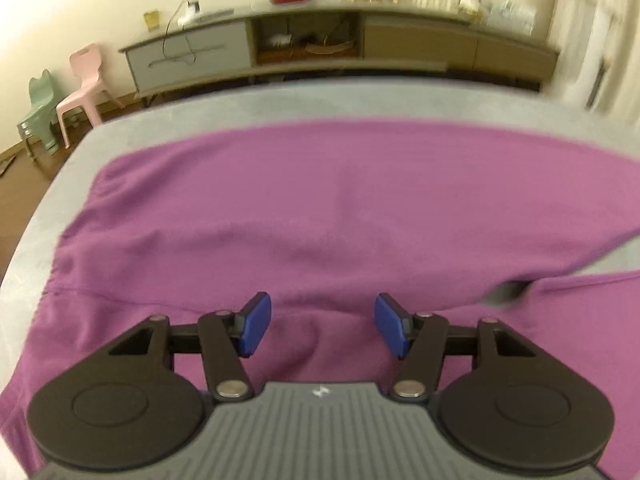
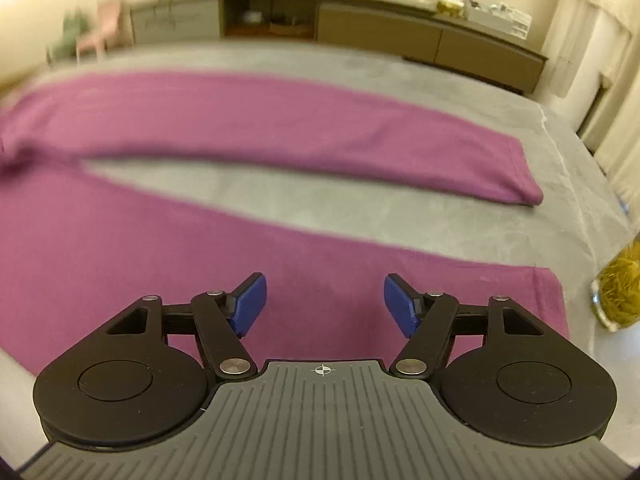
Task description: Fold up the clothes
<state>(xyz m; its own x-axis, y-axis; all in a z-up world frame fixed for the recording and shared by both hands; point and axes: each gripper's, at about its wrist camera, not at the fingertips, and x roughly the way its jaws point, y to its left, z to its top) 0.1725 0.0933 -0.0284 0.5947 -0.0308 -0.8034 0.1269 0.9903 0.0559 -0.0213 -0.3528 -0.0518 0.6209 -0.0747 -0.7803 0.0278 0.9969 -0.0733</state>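
Spanning a grey table [image 1: 280, 104], purple trousers [image 1: 320, 208] under both wide-open grippers [image 1: 322, 324] [image 2: 324, 304], long sideboard [image 1: 340, 48] behind.

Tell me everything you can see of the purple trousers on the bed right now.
The purple trousers look like soft knit fabric, plain, one colour. They lie spread flat on the grey bed cover, unfolded. The two legs part in a V with grey cover showing between them; both hemmed ends lie toward the right. The waist end, slightly rumpled, shows in the left wrist view. The left gripper and right gripper are over the cloth, jaws open, nothing pinched.
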